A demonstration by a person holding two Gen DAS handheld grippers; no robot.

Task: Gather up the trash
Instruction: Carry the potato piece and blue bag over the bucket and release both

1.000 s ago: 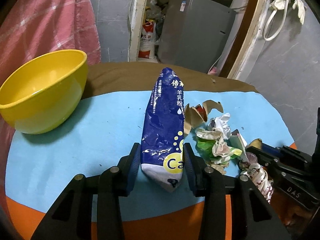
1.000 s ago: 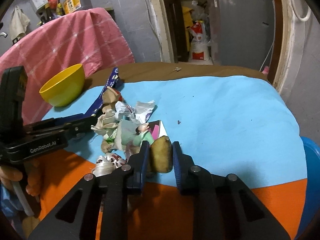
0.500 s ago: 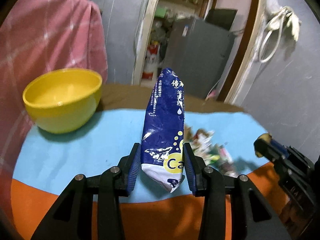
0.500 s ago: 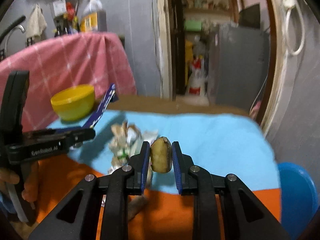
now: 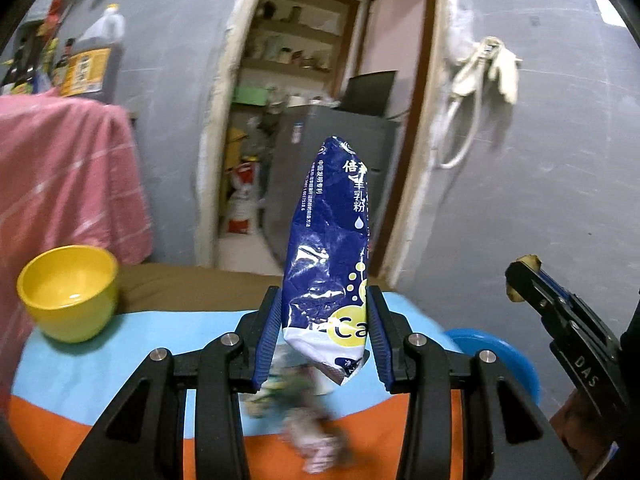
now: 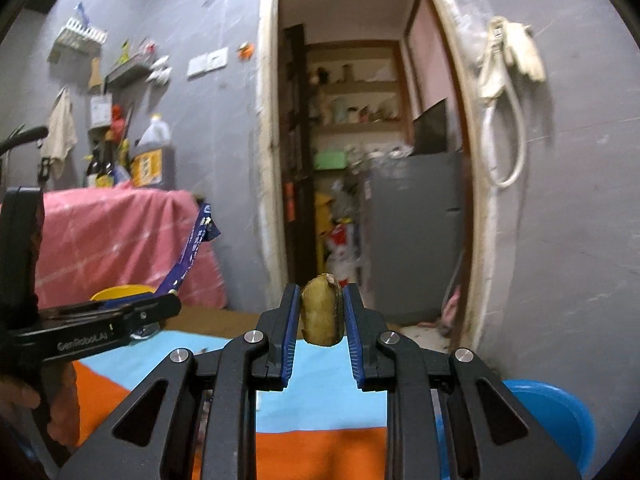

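Observation:
My left gripper (image 5: 324, 312) is shut on a crumpled blue milk-powder bag (image 5: 330, 248), which stands up above the table. In the right wrist view that bag (image 6: 196, 244) shows edge-on at the left. My right gripper (image 6: 321, 312) is shut on a brown peel scrap (image 6: 322, 312), held level and high; the same scrap (image 5: 524, 276) sticks out of the right gripper in the left wrist view. A blurred heap of paper and wrapper trash (image 5: 304, 416) lies below on the table. A blue bin (image 6: 560, 412) sits low at the right, also seen as the blue bin (image 5: 496, 356) past the table's edge.
A yellow bowl (image 5: 70, 292) stands at the table's left on the light blue and orange cloth (image 5: 120, 344). A pink checked cloth (image 5: 60, 176) hangs behind it. Beyond is an open doorway with a grey cabinet (image 6: 416, 232) and shelves; a grey wall lies right.
Both grippers rose off the table with their loads and tipped up toward level. The trash heap dropped to the bottom of both views and the blue bin came into sight.

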